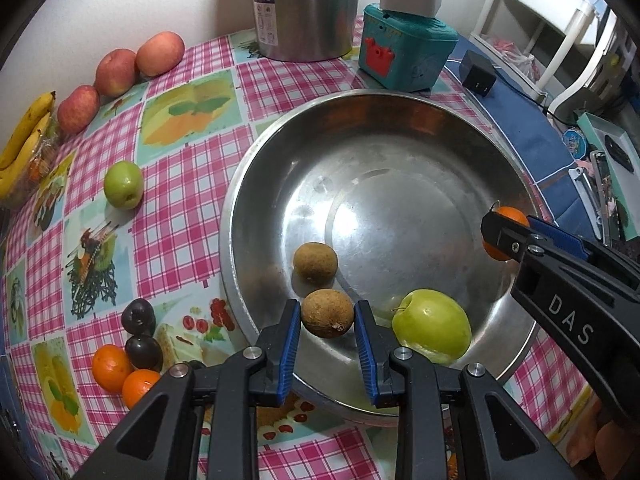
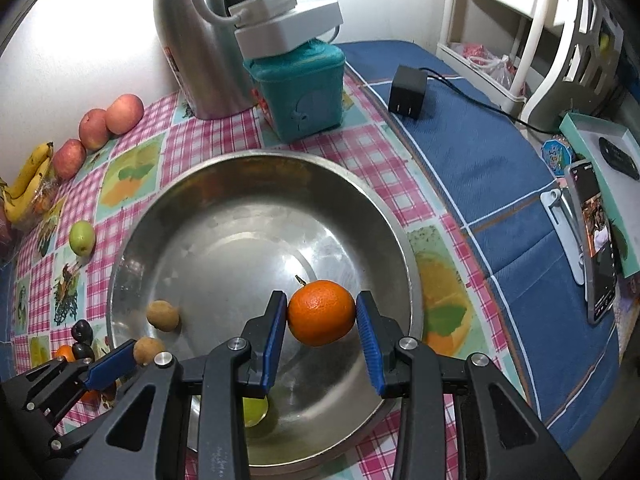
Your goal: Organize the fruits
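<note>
A large steel bowl point(image 1: 400, 128) point(image 2: 168, 208) sits on the checked tablecloth. My left gripper point(image 1: 327, 322) is shut on a brown kiwi point(image 1: 327, 313) above the bowl's near edge; this kiwi also shows in the right wrist view point(image 2: 147, 350). A second kiwi point(image 1: 315, 261) point(image 2: 162, 315) and a green apple point(image 1: 432, 330) point(image 2: 256, 410) lie in the bowl. My right gripper point(image 2: 322, 314) is shut on an orange point(image 2: 321, 312) above the bowl; the orange also shows in the left wrist view point(image 1: 505, 232).
On the cloth left of the bowl lie a green apple point(image 1: 123, 185), two dark plums point(image 1: 140, 332), two oranges point(image 1: 120, 376), three red apples point(image 1: 120, 72) and bananas point(image 1: 24, 140). A steel kettle point(image 1: 308, 8), a teal toy box point(image 1: 404, 52) and a black charger point(image 1: 478, 74) stand behind.
</note>
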### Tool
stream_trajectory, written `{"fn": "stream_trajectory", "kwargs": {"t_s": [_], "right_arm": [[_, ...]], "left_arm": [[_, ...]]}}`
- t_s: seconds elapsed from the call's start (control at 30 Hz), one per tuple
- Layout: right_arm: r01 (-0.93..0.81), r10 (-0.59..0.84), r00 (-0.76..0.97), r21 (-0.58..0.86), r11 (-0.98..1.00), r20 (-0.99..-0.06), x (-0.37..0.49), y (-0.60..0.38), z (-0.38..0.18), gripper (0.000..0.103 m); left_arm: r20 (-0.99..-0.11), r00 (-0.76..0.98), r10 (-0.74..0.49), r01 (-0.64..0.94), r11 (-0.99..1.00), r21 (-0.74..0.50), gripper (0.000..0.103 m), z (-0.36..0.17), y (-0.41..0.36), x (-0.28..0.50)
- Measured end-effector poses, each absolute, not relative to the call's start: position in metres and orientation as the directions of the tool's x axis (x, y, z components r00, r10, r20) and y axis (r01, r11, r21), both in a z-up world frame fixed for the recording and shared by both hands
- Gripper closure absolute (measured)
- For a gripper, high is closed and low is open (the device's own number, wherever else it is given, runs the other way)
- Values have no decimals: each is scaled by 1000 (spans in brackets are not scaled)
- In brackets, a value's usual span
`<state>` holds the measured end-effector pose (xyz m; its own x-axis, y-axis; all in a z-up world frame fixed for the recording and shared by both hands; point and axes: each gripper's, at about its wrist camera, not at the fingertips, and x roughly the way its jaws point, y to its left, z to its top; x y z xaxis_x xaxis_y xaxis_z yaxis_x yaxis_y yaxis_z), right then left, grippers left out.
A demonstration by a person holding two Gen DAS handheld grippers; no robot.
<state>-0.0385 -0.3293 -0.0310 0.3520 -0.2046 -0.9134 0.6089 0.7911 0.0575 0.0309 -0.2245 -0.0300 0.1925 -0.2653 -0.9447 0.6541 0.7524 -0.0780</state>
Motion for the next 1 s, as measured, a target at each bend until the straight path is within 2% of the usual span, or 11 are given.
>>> {"fn": "stream_trajectory", "kwargs": {"t_s": [1.0], "right_arm": [[640,-170,301,67,766,-938,-38,-336,-40,65]], "left_arm": [[-954,182,-239,659,750,-62,72,-37,-229,29]]}}
